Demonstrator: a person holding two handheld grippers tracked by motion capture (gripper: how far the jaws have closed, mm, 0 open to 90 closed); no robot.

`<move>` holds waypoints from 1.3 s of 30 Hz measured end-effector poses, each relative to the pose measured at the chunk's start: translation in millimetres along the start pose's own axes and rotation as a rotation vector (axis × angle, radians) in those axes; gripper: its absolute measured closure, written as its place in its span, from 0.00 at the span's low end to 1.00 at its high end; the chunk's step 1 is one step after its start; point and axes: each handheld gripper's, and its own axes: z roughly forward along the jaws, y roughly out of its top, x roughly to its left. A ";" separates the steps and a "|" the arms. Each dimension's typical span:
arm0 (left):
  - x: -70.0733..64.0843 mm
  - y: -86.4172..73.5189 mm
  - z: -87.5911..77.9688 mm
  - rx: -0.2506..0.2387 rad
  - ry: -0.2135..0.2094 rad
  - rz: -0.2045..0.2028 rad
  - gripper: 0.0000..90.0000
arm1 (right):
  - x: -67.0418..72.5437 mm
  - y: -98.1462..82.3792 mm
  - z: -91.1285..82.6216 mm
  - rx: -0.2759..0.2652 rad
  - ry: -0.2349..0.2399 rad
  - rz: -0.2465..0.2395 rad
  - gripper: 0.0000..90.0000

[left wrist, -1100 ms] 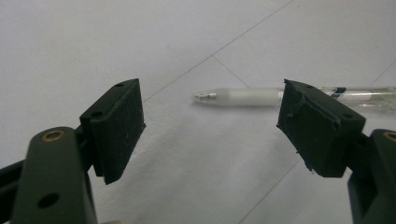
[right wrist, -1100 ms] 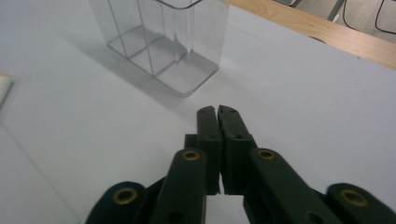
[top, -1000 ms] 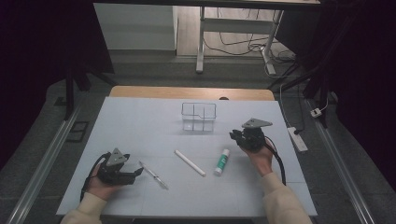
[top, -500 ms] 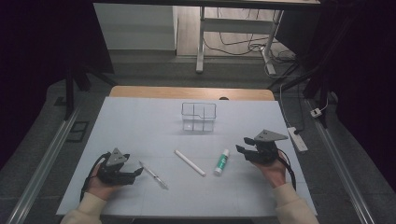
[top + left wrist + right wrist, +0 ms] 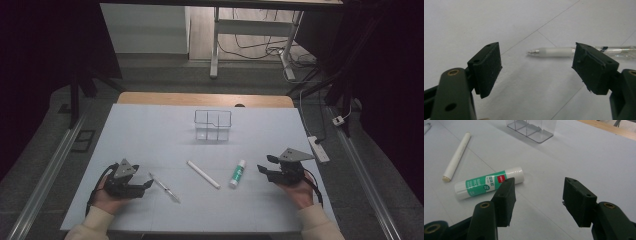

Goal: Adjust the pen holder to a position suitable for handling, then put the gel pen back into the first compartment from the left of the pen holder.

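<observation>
Three loose items lie in a row before the clear divided organizer (image 5: 213, 125): a pen (image 5: 164, 187), a white stick (image 5: 203, 174) and a glue stick (image 5: 238, 173). The right gripper (image 5: 263, 164), whose jaws have just been opening, stands wide and empty just beside the glue stick, probably lining up a grab. The left gripper (image 5: 148, 184) rests open and empty, its jaws facing the pen's tip.

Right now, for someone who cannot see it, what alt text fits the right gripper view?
Two black tongs stand open above a pale table, nothing between them. Just beyond the left one lies a green-and-white glue stick, a white stick past it, and a clear divided box at the far edge.
</observation>
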 end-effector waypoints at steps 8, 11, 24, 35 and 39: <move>1.9 1.6 -3.5 -0.006 0.010 0.005 0.26 | 1.0 -0.9 -0.2 0.002 0.016 -0.011 0.47; 1.2 3.6 -6.3 -0.008 0.013 0.020 0.27 | 1.1 -1.5 0.7 0.007 0.015 -0.012 0.47; 4.5 20.5 -10.3 0.045 -0.074 0.126 0.28 | 1.5 -1.6 1.3 0.011 0.020 -0.007 0.46; 16.2 47.7 -4.6 0.154 -0.205 0.317 0.32 | 1.0 -1.3 2.4 0.012 0.027 0.003 0.46; 17.2 55.0 1.9 0.217 -0.239 0.405 0.32 | 0.7 -1.5 2.7 0.013 0.027 0.007 0.46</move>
